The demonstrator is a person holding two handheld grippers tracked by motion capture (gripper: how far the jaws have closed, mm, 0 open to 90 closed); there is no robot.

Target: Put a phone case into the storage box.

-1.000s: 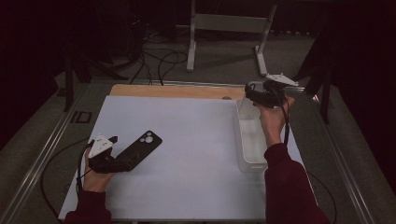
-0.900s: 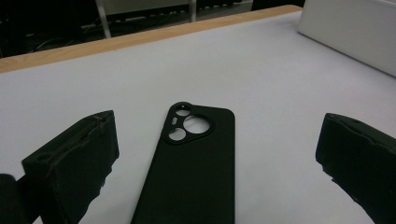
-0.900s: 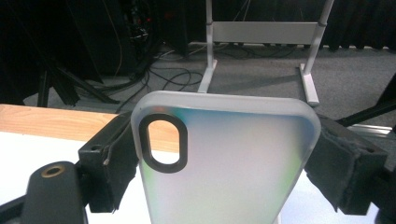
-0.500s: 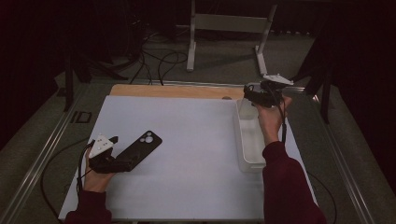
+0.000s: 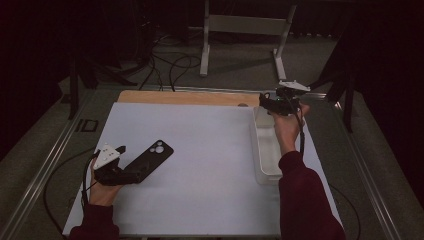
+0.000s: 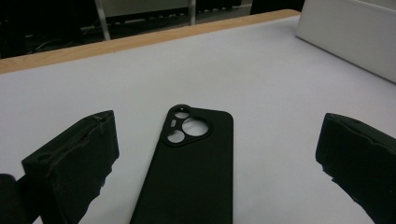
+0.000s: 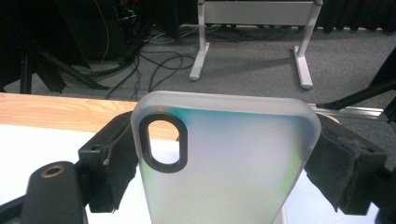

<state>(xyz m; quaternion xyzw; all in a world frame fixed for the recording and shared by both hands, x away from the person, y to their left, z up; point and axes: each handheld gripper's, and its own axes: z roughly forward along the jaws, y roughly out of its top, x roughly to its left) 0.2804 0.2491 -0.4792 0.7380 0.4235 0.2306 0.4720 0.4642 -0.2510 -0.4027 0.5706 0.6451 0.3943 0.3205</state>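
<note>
In the high view, the left gripper (image 5: pixel 131 172) sits at the lower left of the frame, low on the white surface (image 5: pixel 200 150), its tips at the near end of a black phone case (image 5: pixel 149 160) that lies flat there. At the upper right, the right gripper (image 5: pixel 266 101) is held up over the far end of a white tray (image 5: pixel 265 150), with a frosted phone case between its jaws, too small to make out well from here. In the left gripper view, the jaws stand wide apart at the bottom corners, and the black phone case lies between them at bottom centre, camera cutouts pointing up the frame, untouched by either pad. In the right gripper view, the jaws are clamped on the two long edges of the frosted phone case (image 7: pixel 224 163), which stands upright in the middle of the frame. Judging by this, the frosted case is lifted clear of the tray, while the black one has yet to be gripped.
</note>
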